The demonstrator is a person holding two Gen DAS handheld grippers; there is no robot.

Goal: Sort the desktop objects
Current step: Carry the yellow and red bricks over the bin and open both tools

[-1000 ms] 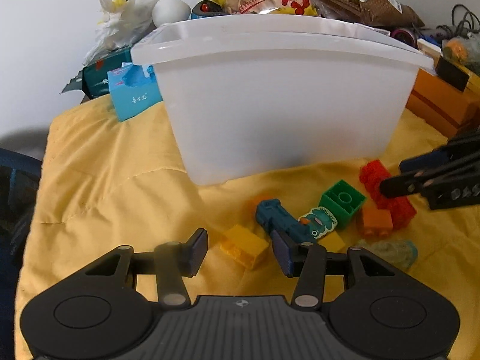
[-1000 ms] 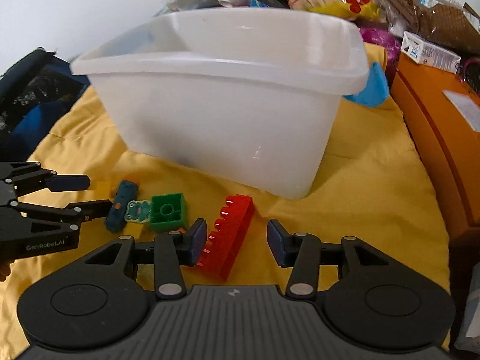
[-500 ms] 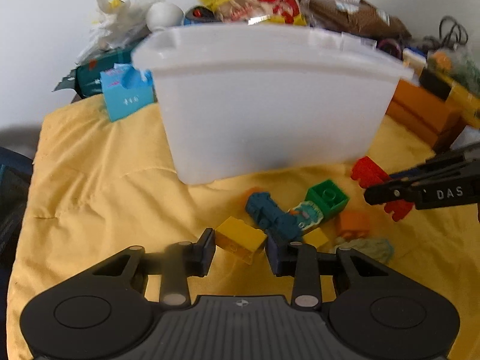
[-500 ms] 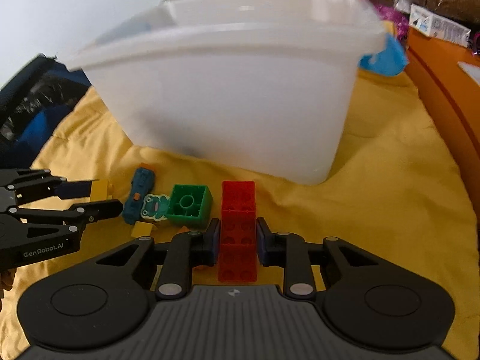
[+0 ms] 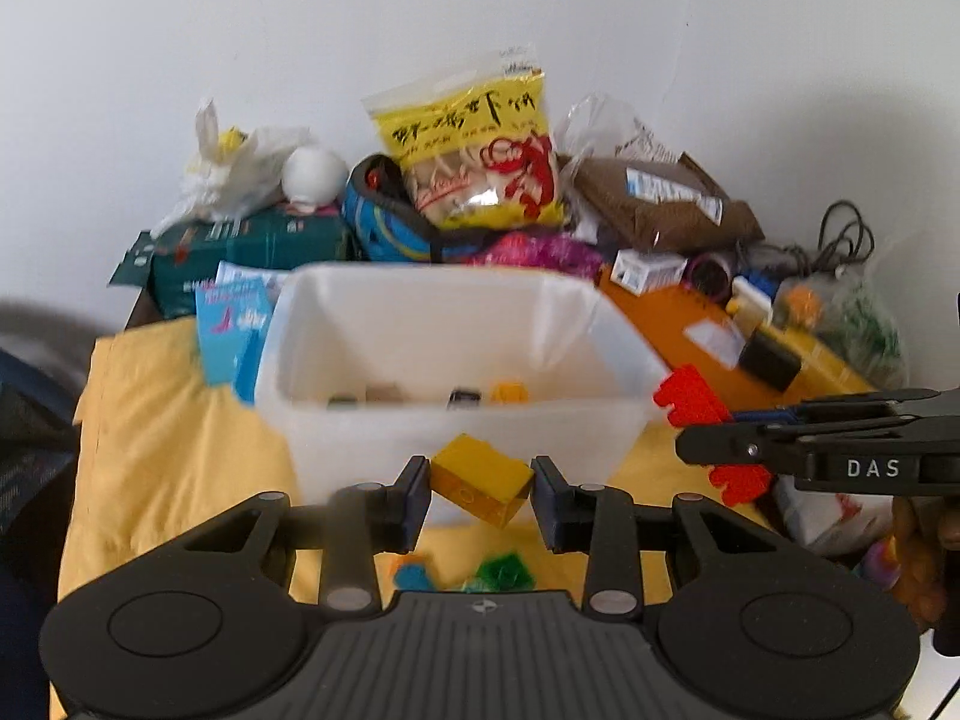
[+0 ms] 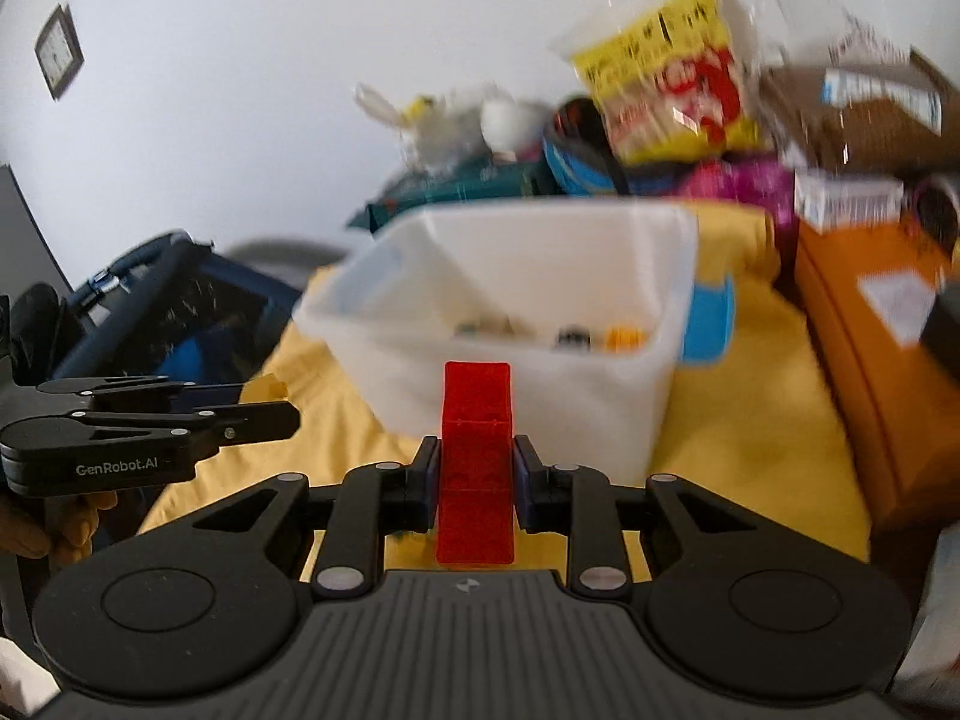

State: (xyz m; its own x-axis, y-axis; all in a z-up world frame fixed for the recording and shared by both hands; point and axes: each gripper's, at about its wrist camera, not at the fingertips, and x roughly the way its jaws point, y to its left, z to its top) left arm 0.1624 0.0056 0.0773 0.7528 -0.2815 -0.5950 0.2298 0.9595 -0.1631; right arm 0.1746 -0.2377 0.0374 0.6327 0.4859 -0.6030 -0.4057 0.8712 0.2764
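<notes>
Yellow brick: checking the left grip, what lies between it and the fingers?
Nothing: left wrist view shows both fingers pressed directly against the yellow brick.

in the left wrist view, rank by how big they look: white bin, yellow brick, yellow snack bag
1. white bin
2. yellow snack bag
3. yellow brick, smallest though nearest the camera, gripped in the left gripper
</notes>
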